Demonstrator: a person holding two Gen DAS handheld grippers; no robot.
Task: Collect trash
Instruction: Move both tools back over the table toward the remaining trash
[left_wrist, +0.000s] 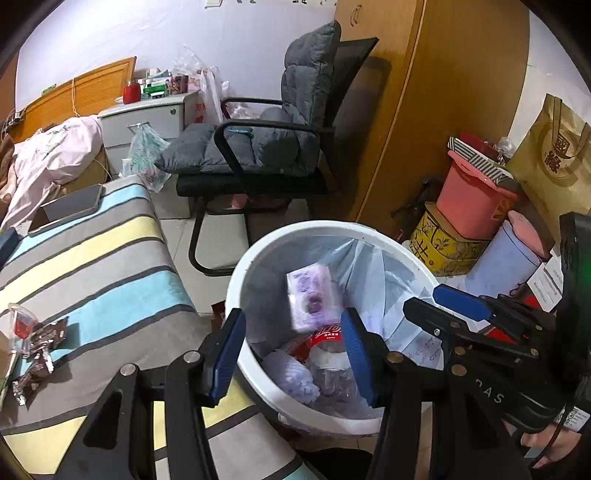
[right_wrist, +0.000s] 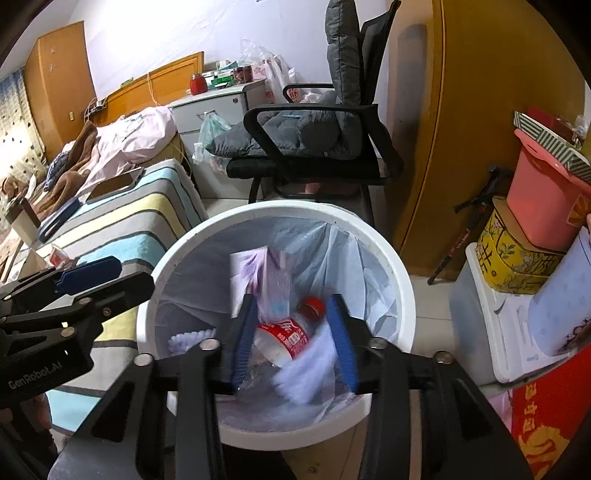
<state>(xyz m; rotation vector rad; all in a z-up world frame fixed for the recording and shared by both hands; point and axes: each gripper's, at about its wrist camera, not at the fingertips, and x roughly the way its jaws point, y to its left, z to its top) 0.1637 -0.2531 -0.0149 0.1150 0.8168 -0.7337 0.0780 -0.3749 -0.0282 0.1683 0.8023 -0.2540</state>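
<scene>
both claws hang spread and empty over the white bin (right_wrist: 384, 258) — the left gripper (left_wrist: 291, 354) and right gripper (right_wrist: 295, 339) have the purple carton (left_wrist: 310, 295) blurred just ahead between their pads, apparently dropping — so keep them wide and clear of the liner.

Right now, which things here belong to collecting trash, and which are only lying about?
For the job:
white trash bin
purple packet, blurred above the bin
red-label plastic bottle inside
wrappers on the striped cover
left gripper and right gripper, both open

Lying about:
phone
office chair
pink bucket
</scene>
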